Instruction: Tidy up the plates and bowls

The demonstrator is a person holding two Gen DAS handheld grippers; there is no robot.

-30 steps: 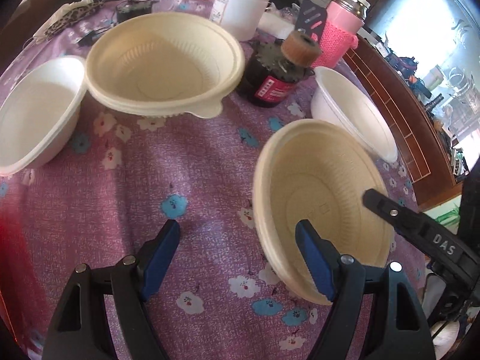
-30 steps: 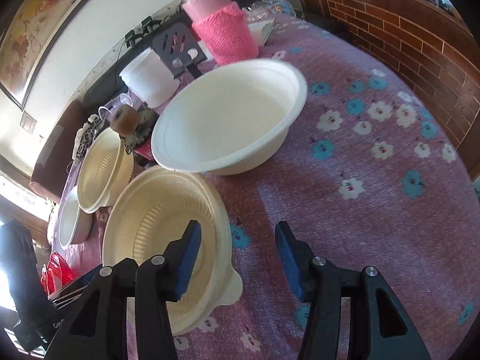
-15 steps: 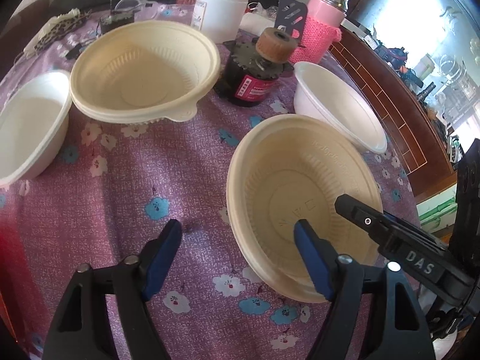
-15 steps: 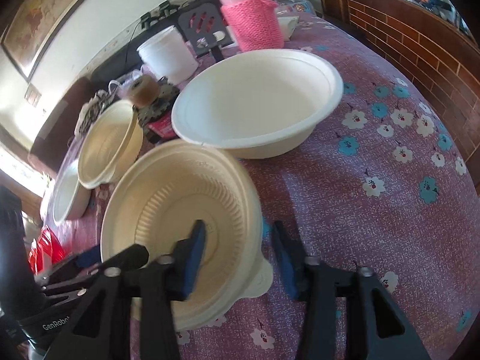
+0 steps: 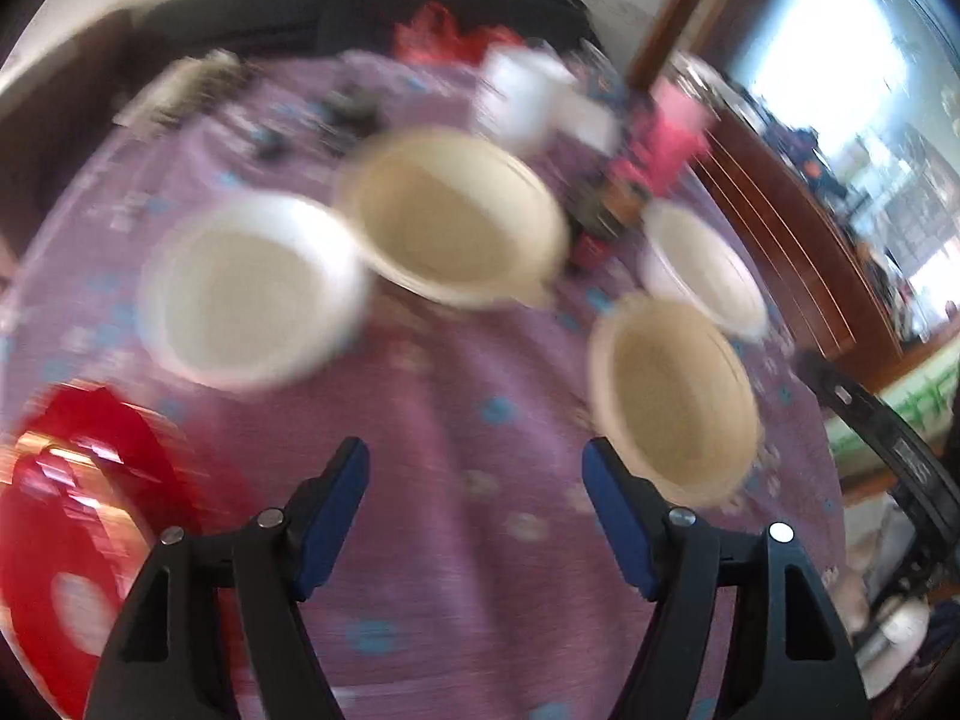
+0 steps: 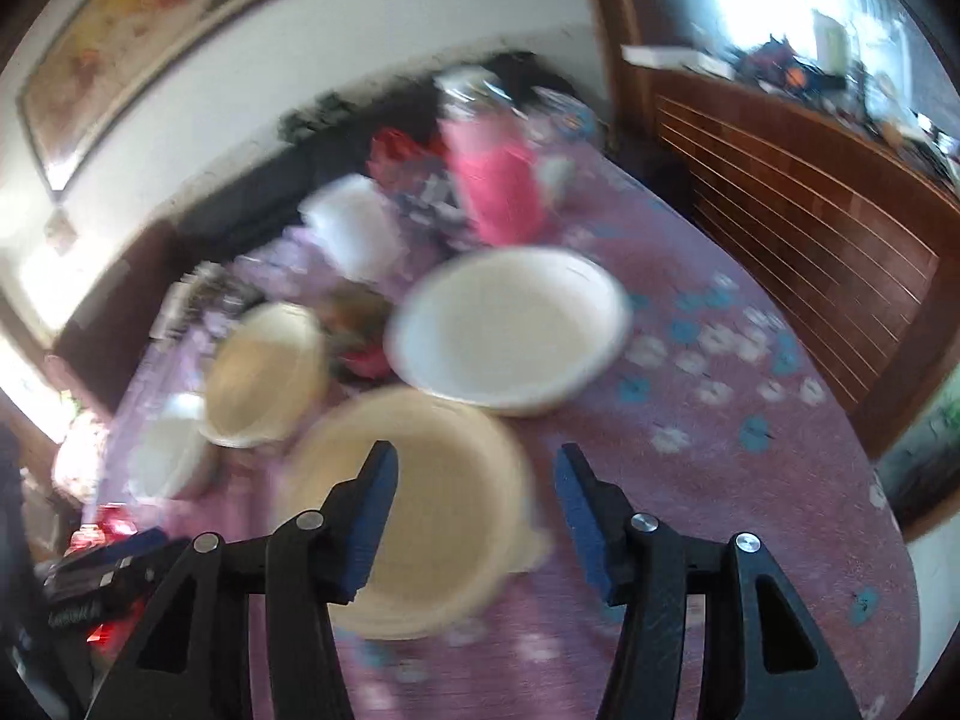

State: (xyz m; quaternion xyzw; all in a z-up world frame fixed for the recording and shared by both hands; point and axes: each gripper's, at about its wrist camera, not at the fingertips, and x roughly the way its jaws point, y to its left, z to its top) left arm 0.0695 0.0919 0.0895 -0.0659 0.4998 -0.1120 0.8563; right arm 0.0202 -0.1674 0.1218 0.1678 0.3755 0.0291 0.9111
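Observation:
Both views are motion-blurred. In the left wrist view a white bowl (image 5: 246, 297), a beige bowl (image 5: 456, 219), a second beige bowl (image 5: 672, 390) and a second white bowl (image 5: 699, 267) stand on the purple flowered tablecloth (image 5: 456, 432). My left gripper (image 5: 474, 480) is open and empty, above the cloth, short of the bowls. In the right wrist view my right gripper (image 6: 474, 498) is open, its fingers either side of the near beige bowl's (image 6: 420, 504) rim, not gripping. A white bowl (image 6: 510, 333), a beige bowl (image 6: 264, 375) and a small white bowl (image 6: 168, 450) lie beyond.
A red object (image 5: 72, 540) sits at the near left. A pink-sleeved flask (image 6: 492, 180), a white tub (image 6: 354, 228) and a dark bottle (image 5: 606, 210) stand at the back. A wooden slatted rail (image 6: 792, 228) runs along the right.
Both grippers have pulled back and up fast, so the bowls look smaller and farther. The left view swung left, bringing the red object into sight. The right fingers opened wider.

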